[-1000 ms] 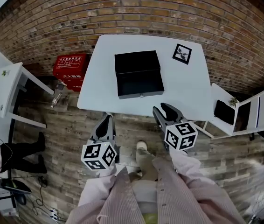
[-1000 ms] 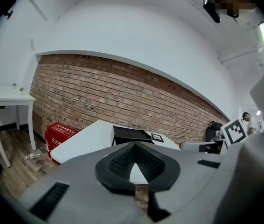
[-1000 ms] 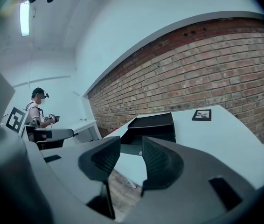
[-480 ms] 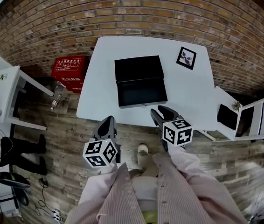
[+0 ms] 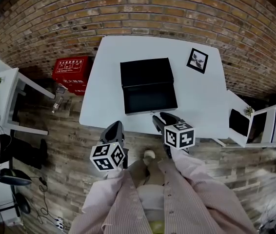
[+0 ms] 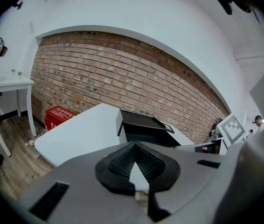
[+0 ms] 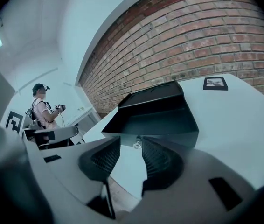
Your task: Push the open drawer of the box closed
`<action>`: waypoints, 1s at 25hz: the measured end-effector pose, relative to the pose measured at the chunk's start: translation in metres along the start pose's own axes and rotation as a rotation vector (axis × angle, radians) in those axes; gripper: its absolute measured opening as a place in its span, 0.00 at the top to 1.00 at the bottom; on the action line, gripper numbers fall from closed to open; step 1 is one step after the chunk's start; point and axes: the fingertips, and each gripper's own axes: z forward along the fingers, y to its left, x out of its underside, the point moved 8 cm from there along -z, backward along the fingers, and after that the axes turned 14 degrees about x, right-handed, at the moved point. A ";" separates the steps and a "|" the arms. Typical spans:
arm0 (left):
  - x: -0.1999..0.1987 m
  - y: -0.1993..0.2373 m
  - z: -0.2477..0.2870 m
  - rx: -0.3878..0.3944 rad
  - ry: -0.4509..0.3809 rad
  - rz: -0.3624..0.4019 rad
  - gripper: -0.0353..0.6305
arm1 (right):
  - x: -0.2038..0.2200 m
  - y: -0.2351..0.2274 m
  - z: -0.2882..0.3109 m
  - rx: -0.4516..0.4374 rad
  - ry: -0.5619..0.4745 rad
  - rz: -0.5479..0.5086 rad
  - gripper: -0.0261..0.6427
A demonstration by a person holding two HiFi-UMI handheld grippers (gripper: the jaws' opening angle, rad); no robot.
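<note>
Nearest me: left gripper (image 5: 114, 129) hangs below the near table edge, over the wood floor. In its own view the pads meet at the tips with nothing in them, so it's clenched empty and idle. Right gripper (image 5: 163, 118) is at the near edge of the white table (image 5: 201, 99), jaws a little apart with nothing between them. Looking along them I see the drawer knob (image 7: 137, 144) in the gap, but further off (not gripped, no contact that I can see).

Next out: the open drawer (image 5: 150, 98), black, empty inside as far as I can tell, pulled out toward me with its front near the table edge. Behind it is the black box (image 5: 145, 72), about mid-table and closed on top.

Progress: I'd call it not started. The drawer is fully out, and the whole push away from me, into the box, is left. The right gripper looks lined up on the drawer front for it.

Further back: a small framed picture (image 5: 197, 60) lies flat on the table's far right, with a brick wall behind it.

Writing: the red crate (image 5: 72, 70) on the floor to the left has white print, too small to read. The gripper cubes show marker squares only, no words.
</note>
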 end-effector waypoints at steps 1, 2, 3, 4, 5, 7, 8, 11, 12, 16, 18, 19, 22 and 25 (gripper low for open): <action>0.000 0.002 0.000 -0.002 0.005 -0.004 0.95 | 0.001 0.002 0.004 0.002 0.011 0.007 0.74; 0.001 0.005 0.000 -0.005 0.010 -0.010 0.95 | 0.002 0.004 0.007 0.004 0.022 0.014 0.74; 0.001 0.008 0.000 -0.007 0.016 -0.016 0.95 | 0.003 0.005 0.011 0.008 0.033 0.020 0.74; 0.002 0.011 0.001 -0.008 0.022 -0.021 0.95 | 0.005 0.007 0.015 0.014 0.044 0.027 0.74; 0.003 0.014 0.002 -0.008 0.029 -0.026 0.95 | 0.006 0.007 0.018 0.024 0.055 0.035 0.74; 0.003 0.019 0.004 -0.003 0.045 -0.032 0.95 | 0.009 0.008 0.025 0.044 0.074 0.052 0.74; 0.002 0.022 0.006 0.002 0.054 -0.032 0.95 | 0.009 0.009 0.028 0.054 0.081 0.059 0.74; 0.002 0.027 0.012 0.020 0.082 -0.036 0.95 | 0.012 0.010 0.036 0.084 0.107 0.078 0.74; 0.002 0.029 0.014 0.027 0.092 -0.039 0.95 | 0.014 0.010 0.038 0.091 0.113 0.087 0.74; 0.002 0.036 0.022 0.051 0.117 -0.047 0.95 | 0.014 0.013 0.044 0.111 0.126 0.109 0.74; 0.002 0.037 0.025 0.061 0.126 -0.049 0.95 | 0.016 0.014 0.047 0.114 0.140 0.115 0.75; 0.003 0.038 0.027 0.066 0.129 -0.049 0.95 | 0.017 0.014 0.048 0.117 0.145 0.118 0.75; 0.003 0.039 0.029 0.075 0.136 -0.053 0.95 | 0.018 0.012 0.048 0.145 0.143 0.123 0.81; 0.003 0.042 0.030 0.080 0.142 -0.057 0.95 | 0.018 0.013 0.047 0.161 0.142 0.128 0.84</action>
